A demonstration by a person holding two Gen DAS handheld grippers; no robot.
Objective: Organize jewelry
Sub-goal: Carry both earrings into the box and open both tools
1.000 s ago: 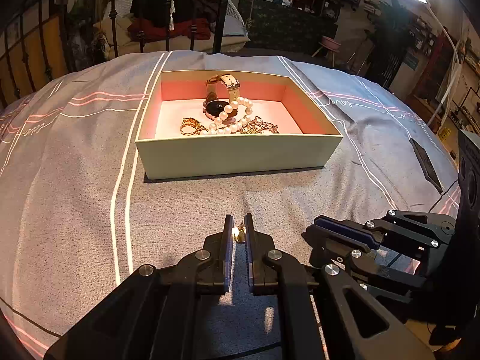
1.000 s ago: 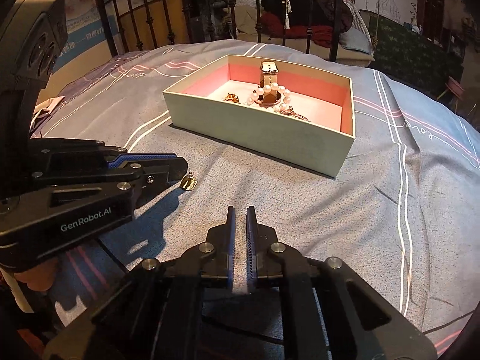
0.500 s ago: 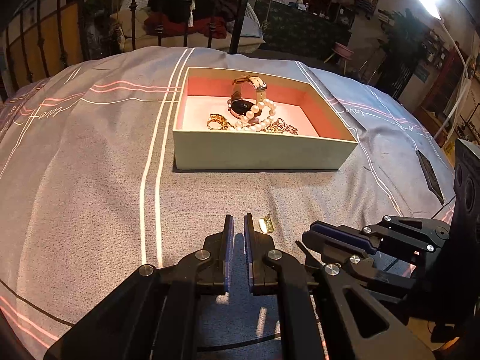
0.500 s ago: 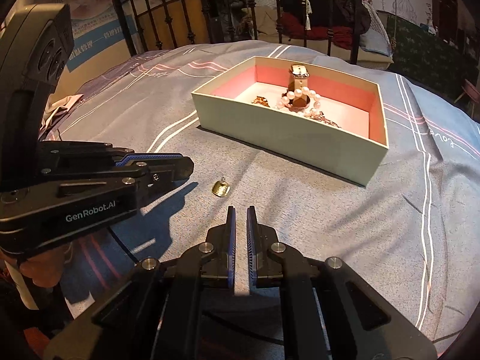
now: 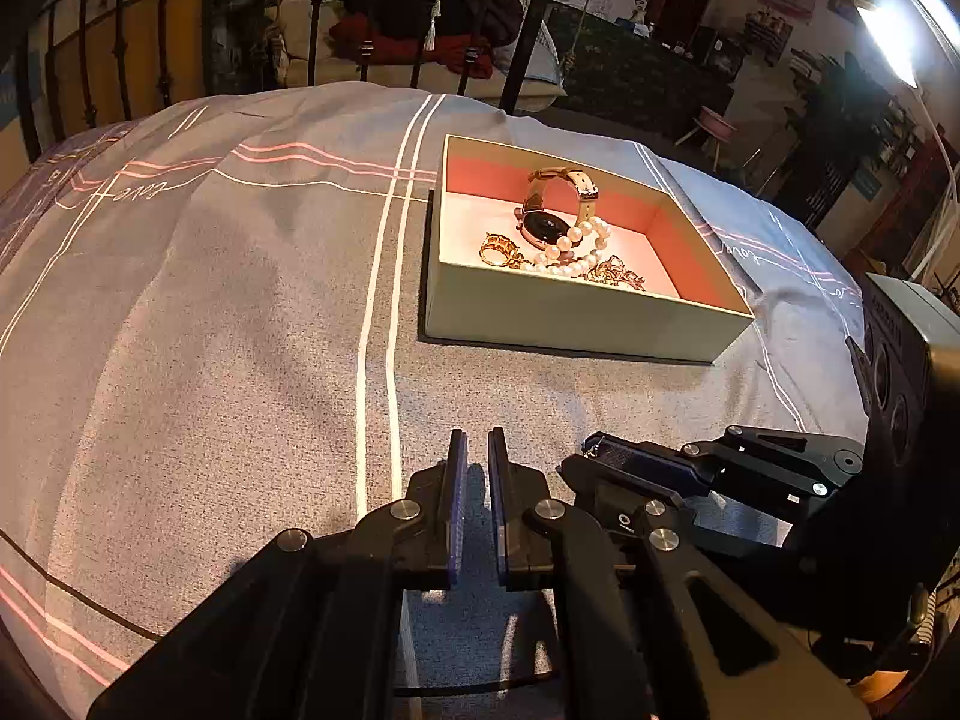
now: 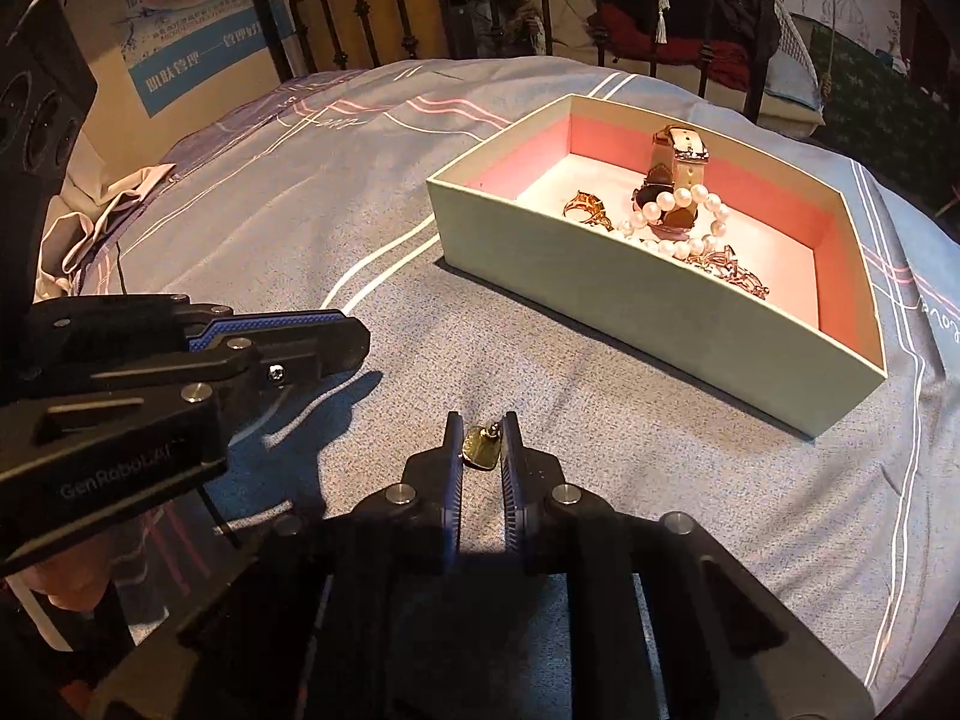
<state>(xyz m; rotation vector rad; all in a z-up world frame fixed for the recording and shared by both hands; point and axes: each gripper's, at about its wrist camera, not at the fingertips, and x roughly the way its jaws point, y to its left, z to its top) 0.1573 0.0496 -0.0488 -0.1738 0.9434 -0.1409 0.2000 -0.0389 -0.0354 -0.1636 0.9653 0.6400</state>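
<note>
The gold pendant [image 6: 482,447] lies on the bedspread [image 6: 600,420] right between the right gripper [image 6: 482,441] fingertips, slightly spread, not visibly pinching; the left gripper [image 5: 472,450] (nearly pressed together, empty) sits beside, jewelry box [image 6: 660,324] ahead-right

Dim, warm light; fisheye edges perhaps blurred.

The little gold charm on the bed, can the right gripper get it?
Probably yes. The gold charm already sits between the right gripper fingers, which stand slightly apart around it, nothing blocking. The left gripper is off to the side.
</note>
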